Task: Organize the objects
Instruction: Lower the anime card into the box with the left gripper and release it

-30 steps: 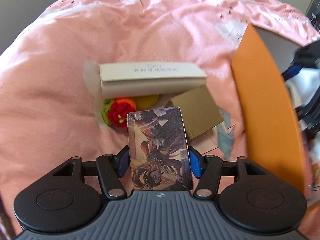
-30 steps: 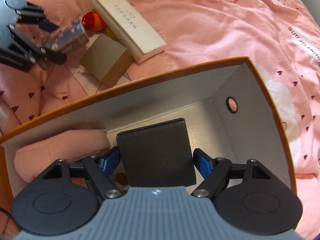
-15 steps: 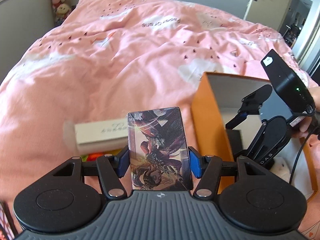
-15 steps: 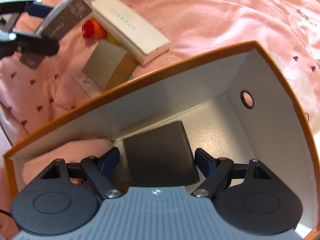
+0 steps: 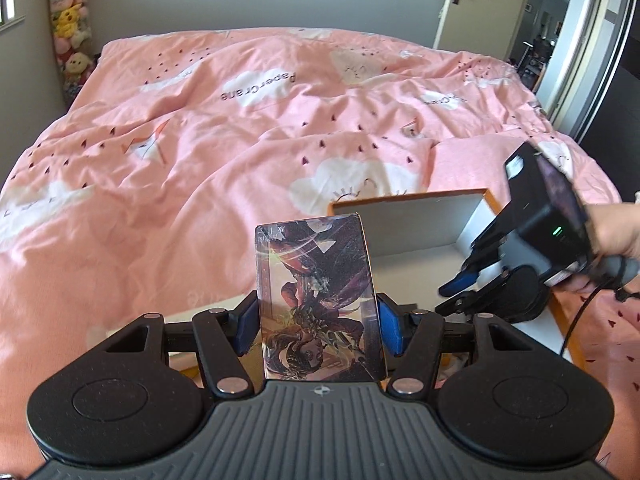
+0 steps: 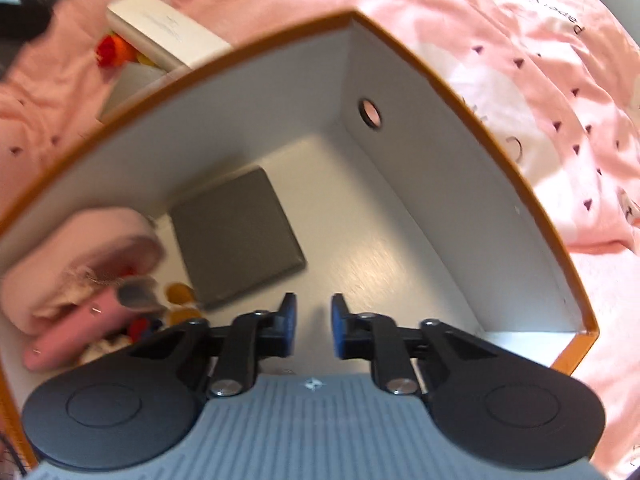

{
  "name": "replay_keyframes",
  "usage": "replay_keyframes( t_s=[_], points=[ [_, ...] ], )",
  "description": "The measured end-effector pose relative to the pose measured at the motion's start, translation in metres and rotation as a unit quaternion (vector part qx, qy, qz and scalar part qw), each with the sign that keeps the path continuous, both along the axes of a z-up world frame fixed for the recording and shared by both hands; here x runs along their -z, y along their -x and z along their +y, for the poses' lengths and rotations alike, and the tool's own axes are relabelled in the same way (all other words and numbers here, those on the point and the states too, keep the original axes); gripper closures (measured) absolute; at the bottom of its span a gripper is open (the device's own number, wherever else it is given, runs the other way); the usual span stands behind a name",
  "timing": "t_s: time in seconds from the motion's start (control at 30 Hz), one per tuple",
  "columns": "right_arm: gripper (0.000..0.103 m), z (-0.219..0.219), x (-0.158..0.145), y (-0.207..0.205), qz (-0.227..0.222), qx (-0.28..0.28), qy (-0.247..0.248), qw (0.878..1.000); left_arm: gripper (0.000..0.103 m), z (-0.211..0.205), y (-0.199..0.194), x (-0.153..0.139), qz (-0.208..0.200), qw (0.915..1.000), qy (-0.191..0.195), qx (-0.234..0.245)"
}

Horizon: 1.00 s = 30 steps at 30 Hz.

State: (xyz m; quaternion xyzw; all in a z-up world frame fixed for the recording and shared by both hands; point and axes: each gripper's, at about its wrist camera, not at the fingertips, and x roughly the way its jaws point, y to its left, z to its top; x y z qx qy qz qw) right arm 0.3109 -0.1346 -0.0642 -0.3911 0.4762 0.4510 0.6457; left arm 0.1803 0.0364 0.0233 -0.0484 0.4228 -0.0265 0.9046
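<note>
L hand-held gripper (image 5: 318,330) clamps illustrated card box (image 5: 318,304) upright, raised above bed (image 5: 200,160), just left of orange box (image 6: 460,92). R hand-held gripper (image 6: 312,330) over orange box: jaws just closed to narrow gap, nothing between. Dark flat case (image 6: 236,240) on box floor.

The rectangular illustrated card box (image 5: 318,304) has a glossy, foil-like printed face. The orange-edged cardboard box (image 6: 452,208) has smooth, matt white inner walls. The pink printed bedcover (image 5: 208,168) is soft, creased cloth. The flat dark grey square pad (image 6: 236,240) looks matt.
</note>
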Motion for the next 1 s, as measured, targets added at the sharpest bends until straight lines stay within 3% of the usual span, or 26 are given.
replay_keyframes(
  t_s=[0.1, 0.37, 0.6, 0.77, 0.9, 1.0],
  points=[
    [0.088, 0.001, 0.01, 0.004, -0.017, -0.019, -0.002, 1.0, 0.035, -0.008, -0.009, -0.004, -0.001, 0.9999, 0.004, 0.015],
    [0.101, 0.003, 0.016, 0.018, 0.002, -0.067, -0.043, 0.997, 0.035, -0.03, -0.027, -0.003, 0.004, 0.9987, 0.003, 0.051],
    [0.101, -0.013, 0.006, 0.018, 0.032, -0.033, -0.037, 0.998, 0.035, -0.044, -0.04, 0.003, 0.016, 0.9972, 0.022, 0.07],
    [0.102, -0.023, 0.014, 0.032, 0.09, -0.039, -0.017, 0.995, 0.035, -0.055, -0.049, 0.011, 0.027, 0.9947, 0.046, 0.088],
    [0.102, -0.033, 0.019, 0.029, 0.085, -0.01, -0.013, 0.996, 0.035, -0.056, -0.057, 0.021, 0.045, 0.9921, 0.08, 0.085],
    [0.1, -0.048, -0.003, 0.024, 0.069, 0.015, -0.046, 0.996, 0.035, -0.06, -0.059, 0.023, 0.045, 0.9919, 0.085, 0.082]
  ],
)
